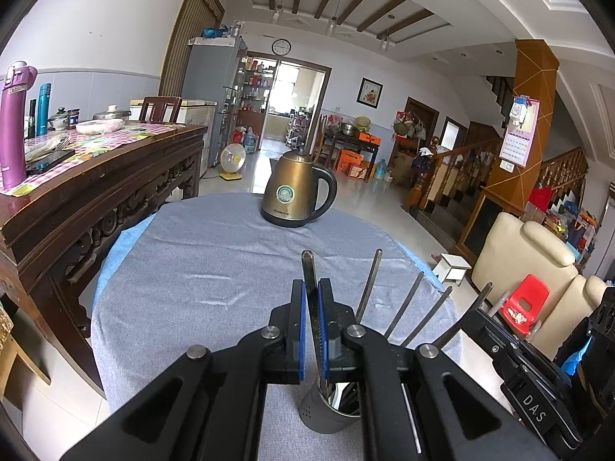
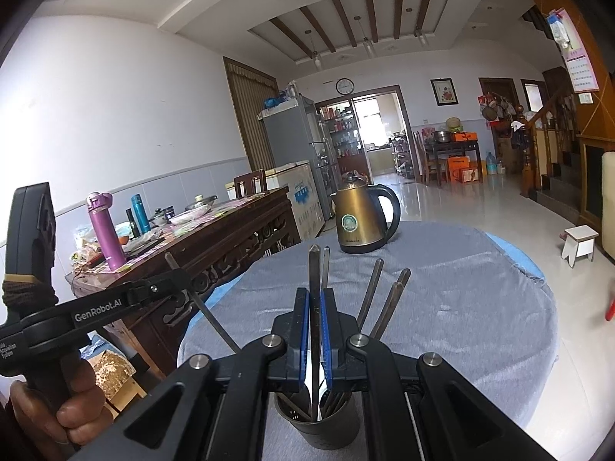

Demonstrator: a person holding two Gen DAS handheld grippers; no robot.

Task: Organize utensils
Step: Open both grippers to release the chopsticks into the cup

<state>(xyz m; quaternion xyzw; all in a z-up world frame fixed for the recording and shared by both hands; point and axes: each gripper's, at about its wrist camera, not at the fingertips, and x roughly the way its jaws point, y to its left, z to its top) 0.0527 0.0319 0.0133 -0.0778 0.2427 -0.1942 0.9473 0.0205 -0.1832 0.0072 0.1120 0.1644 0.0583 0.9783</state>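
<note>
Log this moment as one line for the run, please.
left gripper: shut on utensil handle | right gripper: shut on another handle | both utensils over dark holder cup | kettle on grey cloth

Utensil ends (image 2: 315,403) hidden inside holder (image 2: 319,428)

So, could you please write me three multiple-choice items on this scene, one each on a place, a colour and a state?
1. Where does the kettle stand?
A. on the grey cloth's far side
B. on the wooden sideboard
C. on the floor

2. What colour is the tall flask on the sideboard?
A. green
B. purple
C. white

3. How is the left tool?
A. wide open
B. out of view
C. shut on a utensil handle

Answers: 1 A, it sits on the cloth beyond the utensil holder. 2 B, its body is purple. 3 C, the blue pads clamp the utensil handle.
</note>
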